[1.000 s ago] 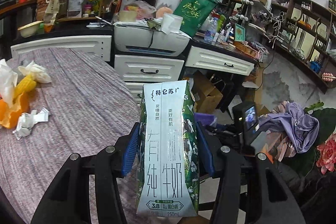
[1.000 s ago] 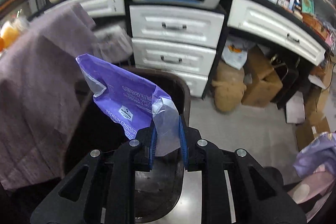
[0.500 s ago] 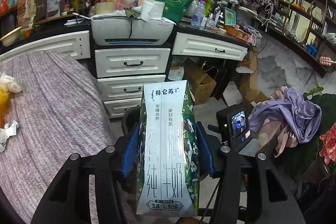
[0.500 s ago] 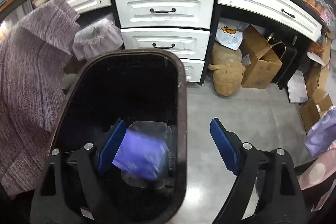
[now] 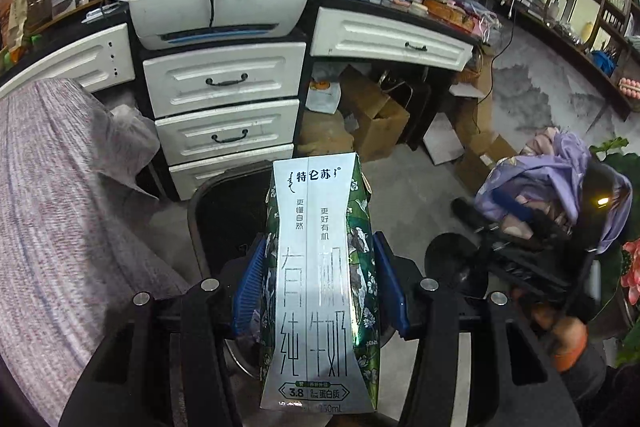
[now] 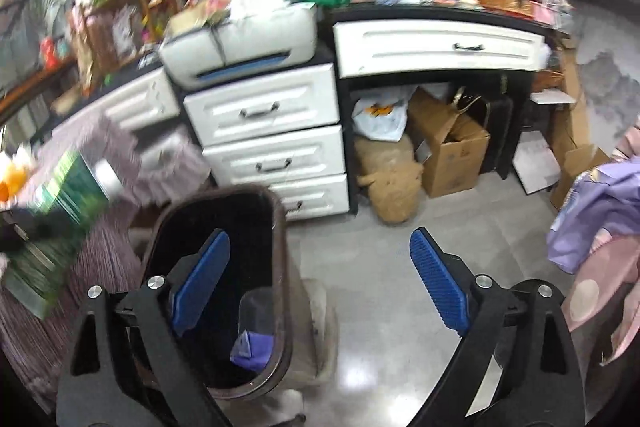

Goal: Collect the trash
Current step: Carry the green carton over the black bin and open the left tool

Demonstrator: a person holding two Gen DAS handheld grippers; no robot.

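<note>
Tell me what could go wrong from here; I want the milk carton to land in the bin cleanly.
1. The left hand-held gripper holds the milk carton over the bin's near rim; released now, it might clip the rim and fall on the floor.
2. The right hand-held gripper, jaws opening and empty, is close beside it above the bin; the two could collide.

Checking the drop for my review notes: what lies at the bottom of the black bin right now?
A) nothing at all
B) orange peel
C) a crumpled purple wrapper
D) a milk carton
C: the purple wrapper lies inside the black bin, while the milk carton sits between the left gripper pads.
</note>
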